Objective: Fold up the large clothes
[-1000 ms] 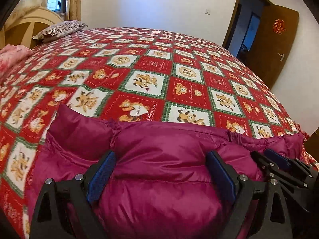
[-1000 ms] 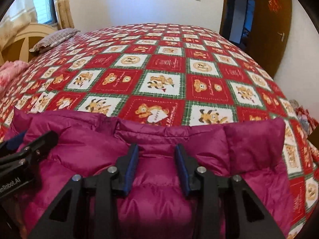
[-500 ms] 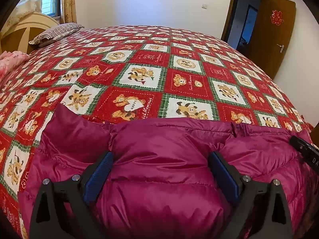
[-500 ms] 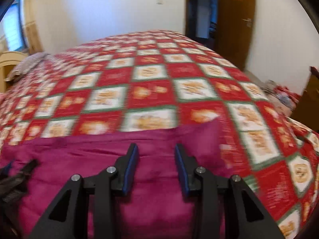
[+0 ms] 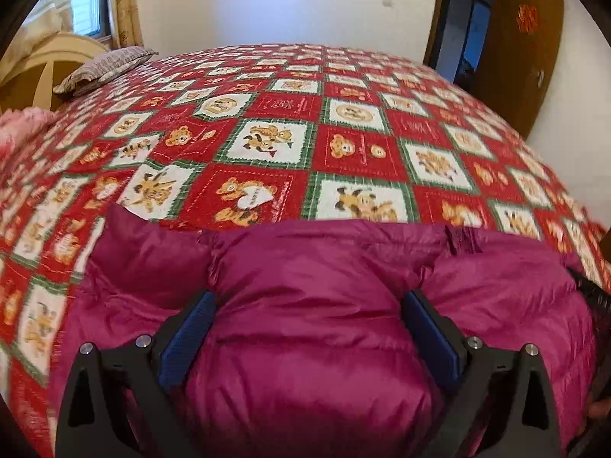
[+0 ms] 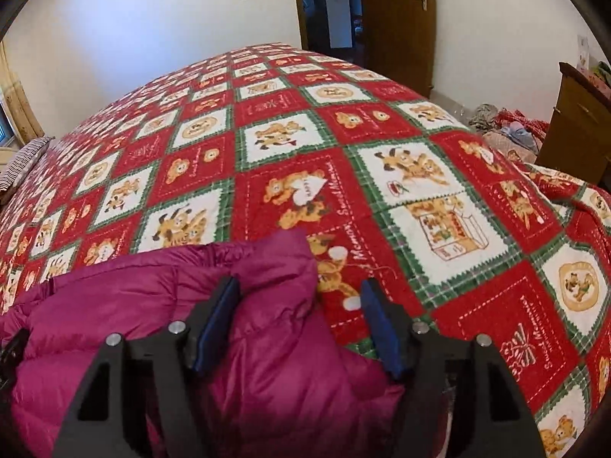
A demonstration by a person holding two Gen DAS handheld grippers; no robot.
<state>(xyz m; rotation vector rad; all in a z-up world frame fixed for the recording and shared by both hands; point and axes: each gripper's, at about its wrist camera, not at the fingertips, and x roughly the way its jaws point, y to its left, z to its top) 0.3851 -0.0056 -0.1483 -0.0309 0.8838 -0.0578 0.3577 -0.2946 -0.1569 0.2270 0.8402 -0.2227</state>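
A puffy magenta down jacket [image 5: 313, 267] lies on the near part of the bed, its far edge running straight across. My left gripper [image 5: 309, 328] stands over its middle with jaws wide apart, and the padding bulges up between the blue pads [image 5: 187, 328]. In the right wrist view my right gripper [image 6: 301, 324] is at the jacket's [image 6: 267, 267] right corner and its jaws are opening. That corner lies loose between them, against the left pad [image 6: 217, 324]. The right pad hangs over the bedspread, clear of the cloth.
The bed carries a red, green and white bear-patterned bedspread [image 6: 420, 191]. A striped pillow [image 5: 107, 65] and pink bedding [image 5: 19, 129] lie at the far left by the headboard. A brown door [image 6: 397, 19], a wooden cabinet [image 6: 576, 122] and a clothes heap [image 6: 508, 126] stand to the right.
My right gripper has slid right along the jacket's edge to its right corner, rolled, and its jaws have widened off the cloth. The left gripper has stayed over the jacket's middle.
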